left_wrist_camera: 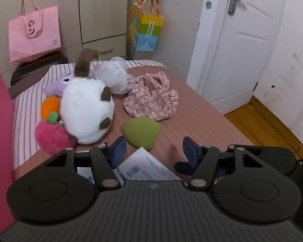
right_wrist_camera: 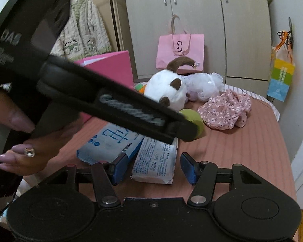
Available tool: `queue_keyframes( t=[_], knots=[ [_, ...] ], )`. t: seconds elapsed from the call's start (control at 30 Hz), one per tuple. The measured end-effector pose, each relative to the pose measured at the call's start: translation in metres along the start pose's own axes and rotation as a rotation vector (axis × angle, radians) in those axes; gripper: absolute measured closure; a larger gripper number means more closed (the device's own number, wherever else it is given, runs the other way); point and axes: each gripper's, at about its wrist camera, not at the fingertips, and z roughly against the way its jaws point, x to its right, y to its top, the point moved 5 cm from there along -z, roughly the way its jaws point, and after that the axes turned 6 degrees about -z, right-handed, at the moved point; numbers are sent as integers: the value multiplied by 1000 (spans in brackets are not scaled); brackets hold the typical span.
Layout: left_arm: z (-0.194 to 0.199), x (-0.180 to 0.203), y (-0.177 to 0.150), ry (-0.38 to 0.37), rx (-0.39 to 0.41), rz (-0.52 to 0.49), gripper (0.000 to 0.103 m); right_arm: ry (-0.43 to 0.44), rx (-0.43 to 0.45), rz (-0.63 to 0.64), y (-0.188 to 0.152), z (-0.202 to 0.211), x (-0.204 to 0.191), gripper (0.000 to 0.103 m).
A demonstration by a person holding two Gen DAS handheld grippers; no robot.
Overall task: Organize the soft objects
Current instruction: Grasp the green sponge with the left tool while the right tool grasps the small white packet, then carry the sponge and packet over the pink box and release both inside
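Observation:
On the pinkish bed cover (left_wrist_camera: 192, 121) lie a white plush with brown patches (left_wrist_camera: 86, 109) (right_wrist_camera: 167, 90), a pink plush strawberry (left_wrist_camera: 52, 137), a green soft lump (left_wrist_camera: 141, 133) (right_wrist_camera: 194, 119) and a crumpled floral cloth (left_wrist_camera: 151, 98) (right_wrist_camera: 226, 109). My left gripper (left_wrist_camera: 154, 148) is open just short of the green lump, above a tissue pack (left_wrist_camera: 145, 167). My right gripper (right_wrist_camera: 154, 167) is open, straddling a white tissue pack (right_wrist_camera: 155, 161) without touching it. A blue tissue pack (right_wrist_camera: 111, 143) lies to its left. The left gripper's body crosses the right wrist view.
A pink box (left_wrist_camera: 0, 141) (right_wrist_camera: 111, 64) stands at the bed's left. A pink paper bag (left_wrist_camera: 34, 34) leans on the wardrobe and a colourful bag (left_wrist_camera: 145, 32) hangs on the wall. White door (left_wrist_camera: 242, 46) and wooden floor (left_wrist_camera: 262, 125) lie right. A hand (right_wrist_camera: 26, 153) grips the left tool.

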Motion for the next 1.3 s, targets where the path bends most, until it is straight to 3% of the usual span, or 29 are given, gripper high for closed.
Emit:
queue_keyframes(
  t=[0.43, 0.53, 0.63, 0.7, 0.77, 1.3],
  knots=[
    [-31, -9, 3, 92, -21, 3, 42, -15, 7, 66, -2, -9, 6, 50],
    [-31, -10, 3, 104, -8, 4, 54, -20, 21, 56, -2, -10, 6, 50],
    [-29, -6, 2, 110, 5, -26, 56, -38, 36, 59, -1, -11, 5, 50],
    [-29, -3, 0, 120, 11, -41, 57, -39, 47, 69, -3, -12, 3, 57],
    [-27, -2, 0, 125, 19, -42, 58, -38, 47, 101, -3, -10, 0, 58],
    [13, -4, -3, 70, 106, 25, 59, -51, 50, 30, -6, -2, 3, 59]
  ],
)
